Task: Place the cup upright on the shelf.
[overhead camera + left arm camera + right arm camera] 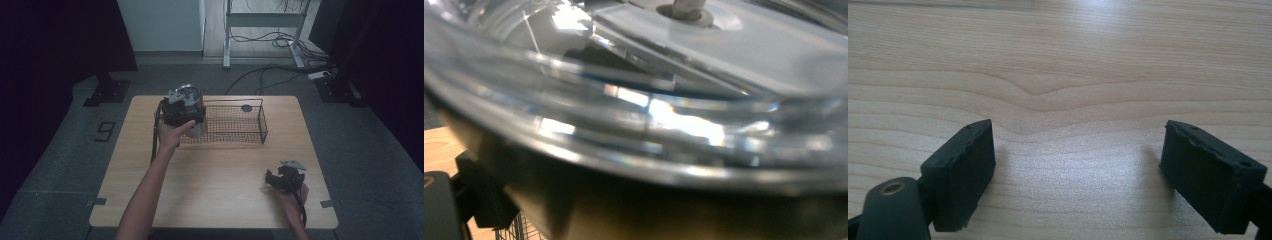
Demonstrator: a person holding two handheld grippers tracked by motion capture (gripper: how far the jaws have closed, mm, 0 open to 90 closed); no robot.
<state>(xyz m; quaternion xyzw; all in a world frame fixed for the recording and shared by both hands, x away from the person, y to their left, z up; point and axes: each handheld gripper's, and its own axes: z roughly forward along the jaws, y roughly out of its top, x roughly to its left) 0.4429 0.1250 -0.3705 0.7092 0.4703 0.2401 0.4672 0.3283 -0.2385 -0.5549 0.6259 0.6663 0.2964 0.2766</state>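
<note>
The left gripper (183,112) holds a clear glass jar (664,115), its fingers clamped on it, above the left end of the wire basket (261,125) on the tabletop (215,175). Near the right front edge, the right gripper (272,178) rests with fingers (965,170) spread, nothing between them.

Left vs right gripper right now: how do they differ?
The left gripper is raised at the wire basket's left end, gripping a clear lidded container; the right gripper sits low over the table near its front right, holding nothing. The left gripper's jaws are hidden behind the container; the right gripper's jaws stand apart over bare wood. Both are hand-held and black.
</note>
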